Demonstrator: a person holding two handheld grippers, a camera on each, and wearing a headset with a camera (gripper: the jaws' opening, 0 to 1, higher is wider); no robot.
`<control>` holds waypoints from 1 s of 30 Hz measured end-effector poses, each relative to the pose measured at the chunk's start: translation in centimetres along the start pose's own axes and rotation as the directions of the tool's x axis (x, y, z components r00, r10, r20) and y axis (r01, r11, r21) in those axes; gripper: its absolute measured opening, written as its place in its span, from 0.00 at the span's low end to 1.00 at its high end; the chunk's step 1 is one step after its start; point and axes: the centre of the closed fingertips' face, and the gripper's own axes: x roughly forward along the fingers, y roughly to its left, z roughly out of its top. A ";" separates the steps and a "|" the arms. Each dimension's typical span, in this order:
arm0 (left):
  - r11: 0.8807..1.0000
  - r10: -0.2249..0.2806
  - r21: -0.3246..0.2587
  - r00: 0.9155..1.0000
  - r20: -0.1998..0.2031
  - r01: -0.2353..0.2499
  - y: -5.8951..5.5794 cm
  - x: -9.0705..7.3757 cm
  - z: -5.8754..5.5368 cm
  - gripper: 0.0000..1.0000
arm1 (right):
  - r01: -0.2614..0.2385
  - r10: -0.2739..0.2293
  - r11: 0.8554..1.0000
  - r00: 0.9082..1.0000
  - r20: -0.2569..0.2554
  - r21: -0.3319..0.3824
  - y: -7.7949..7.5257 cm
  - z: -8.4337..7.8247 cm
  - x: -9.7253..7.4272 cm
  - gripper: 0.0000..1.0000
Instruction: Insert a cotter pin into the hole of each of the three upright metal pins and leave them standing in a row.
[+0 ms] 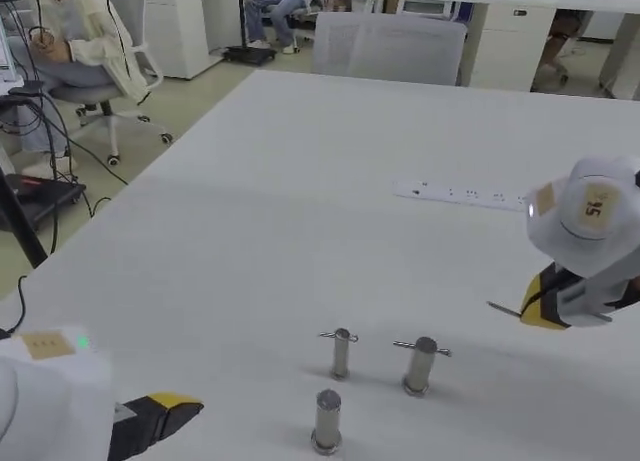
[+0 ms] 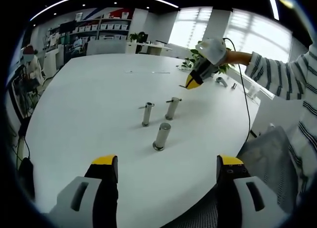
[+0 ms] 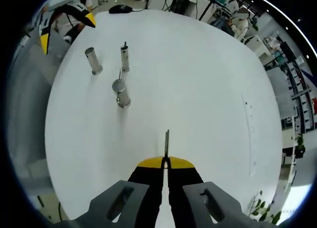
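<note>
White table (image 1: pixel 250 201) — cotter pin (image 3: pixel 167 141) in right gripper (image 3: pixel 166 161)

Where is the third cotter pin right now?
The cotter pin is clamped in the shut right tongs, at the right edge of the head view, up and to the right of the rightmost upright pin.

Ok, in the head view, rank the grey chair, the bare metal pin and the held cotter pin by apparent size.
1. Grey chair, though it's farthest.
2. Bare metal pin, nearest the camera.
3. Cotter pin in the right tool, a thin sliver.
</note>
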 end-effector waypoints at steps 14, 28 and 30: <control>0.998 -0.035 0.056 0.999 0.022 0.034 -0.5 1.0 1.4 0.73 | 0.097 -0.097 0.995 0.995 0.028 -0.016 1.5 0.4 -3.1 0.02; 0.991 -0.117 0.066 0.992 0.048 0.114 -2.9 2.8 3.5 0.60 | 0.165 -0.163 0.986 0.985 0.059 -0.031 3.5 0.7 -4.8 0.02; 0.991 -0.118 0.072 0.992 0.050 0.114 -3.0 3.0 3.8 0.58 | 0.174 -0.172 0.985 0.982 0.073 -0.021 3.7 1.0 -5.2 0.02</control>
